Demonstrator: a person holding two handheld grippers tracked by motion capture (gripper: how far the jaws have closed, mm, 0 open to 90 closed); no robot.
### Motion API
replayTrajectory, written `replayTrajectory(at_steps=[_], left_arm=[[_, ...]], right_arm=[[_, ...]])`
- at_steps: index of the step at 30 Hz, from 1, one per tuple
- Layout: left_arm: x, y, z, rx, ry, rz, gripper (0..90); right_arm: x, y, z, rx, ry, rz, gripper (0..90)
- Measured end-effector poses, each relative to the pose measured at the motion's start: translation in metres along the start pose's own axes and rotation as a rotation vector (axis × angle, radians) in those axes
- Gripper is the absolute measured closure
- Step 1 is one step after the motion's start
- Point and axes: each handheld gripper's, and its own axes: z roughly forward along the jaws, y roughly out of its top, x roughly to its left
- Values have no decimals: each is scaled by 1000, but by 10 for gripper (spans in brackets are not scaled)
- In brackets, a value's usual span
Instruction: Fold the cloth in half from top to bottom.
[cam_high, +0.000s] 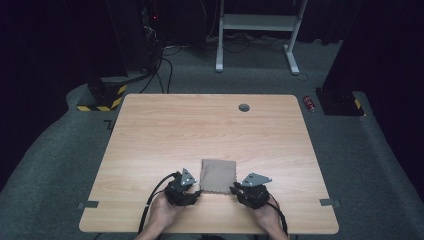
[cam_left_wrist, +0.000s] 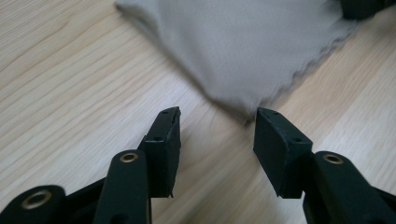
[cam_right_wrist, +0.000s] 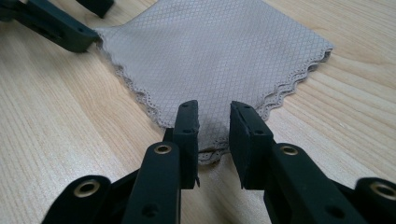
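- Lying flat on the near middle of the table (cam_high: 150, 130), the folded beige cloth (cam_high: 218, 176) sits between the two grippers.
- The left gripper (cam_left_wrist: 217, 135) has its jaws spread; the cloth corner lies just ahead of the gap, and the pads do not press on it.
- The right gripper (cam_right_wrist: 214, 135) stands over the near right corner of the cloth. A scalloped edge shows between its jaws, but there is a clear gap, so I cannot tell if the pads pinch it.
- Nothing stands in the way on the table; a small grey cap (cam_high: 244, 107) sits in the top near the far edge.
- On the floor behind there are a white frame (cam_high: 257, 30), black-yellow striped bases (cam_high: 102, 97) and a small red thing (cam_high: 309, 103), too small to name.
- No writing or brand can be read anywhere.
- The right gripper view shows a diamond weave and wavy stacked edges of the cloth, and also the other gripper's jaw at the far corner. The left gripper view gives the cloth blurred and plain. The high view shows both hands (cam_high: 162, 212) and the cables.
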Motion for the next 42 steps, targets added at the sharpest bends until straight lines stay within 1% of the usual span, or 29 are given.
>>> replayTrajectory(at_steps=[3,4,5,6,7,8,9,10,11,13,15,17,18,19,20,22,23,24,25,27,28,30,31,32,37,38,39,41,42], left_arm=[[5,-5,-8,-8,9,1,509],[11,-2,-13,-50,0,-31,509],[11,-2,-13,-50,0,-31,509],[15,7,-14,-97,-22,-60,509],[15,7,-14,-97,-22,-60,508],[17,19,-9,-126,-32,-51,509],[17,19,-9,-126,-32,-51,510],[18,27,-4,-139,-37,-35,510],[18,31,0,-144,-46,-32,514],[18,41,10,-157,-73,-38,524],[19,53,24,-165,-87,-31,536],[21,55,29,-155,-89,-31,541],[23,57,35,-138,-91,-39,542],[25,58,38,-129,-90,-43,542],[33,56,45,-95,-69,-53,542],[43,52,46,-67,-36,-75,541],[43,52,46,-67,-36,-75,539],[49,48,45,-61,-14,-89,539],[53,46,42,-61,-7,-110,539],[62,43,37,-65,18,-131,535],[65,43,35,-71,26,-144,535],[70,47,33,-107,11,-171,533],[70,47,33,-107,11,-171,532],[72,51,37,-112,-6,-190,529],[71,59,48,-95,-3,-191,519],[71,60,53,-64,6,-186,524],[71,60,53,-64,6,-186,534],[70,61,56,-52,8,-173,572],[68,63,56,-38,7,-154,601]], right_arm=[[-2,1,0,3,9,6,714],[-4,2,-1,-4,9,22,715],[-6,2,-2,-13,11,33,716],[-9,4,-3,-24,11,44,720],[-9,4,-3,-24,11,44,720],[-15,9,-4,-46,-2,75,745],[-15,9,-4,-46,-2,75,745],[-18,11,-3,-54,-5,84,758],[-22,14,-2,-58,-9,107,772],[-28,20,2,-64,-16,122,787],[-35,29,11,-67,-12,163,799],[-37,32,15,-66,-14,161,800],[-41,36,25,-58,-11,183,801],[-41,36,25,-58,-11,183,801],[-44,38,33,-34,-15,192,800],[-48,37,38,-12,-31,197,800],[-48,37,38,-12,-31,197,800],[-52,37,38,-7,-39,214,787],[-52,37,38,-7,-39,214,787],[-53,38,35,-6,-75,198,776],[-55,38,33,-12,-70,208,767],[-58,42,30,-25,-84,205,728],[-58,42,30,-25,-84,205,728],[-61,45,31,-29,-90,216,703],[-68,49,37,-19,-86,234,647],[-68,50,38,-10,-86,234,647],[-68,50,38,-10,-86,234,647],[-69,50,44,17,-77,229,697],[-69,49,46,29,-74,220,743]])
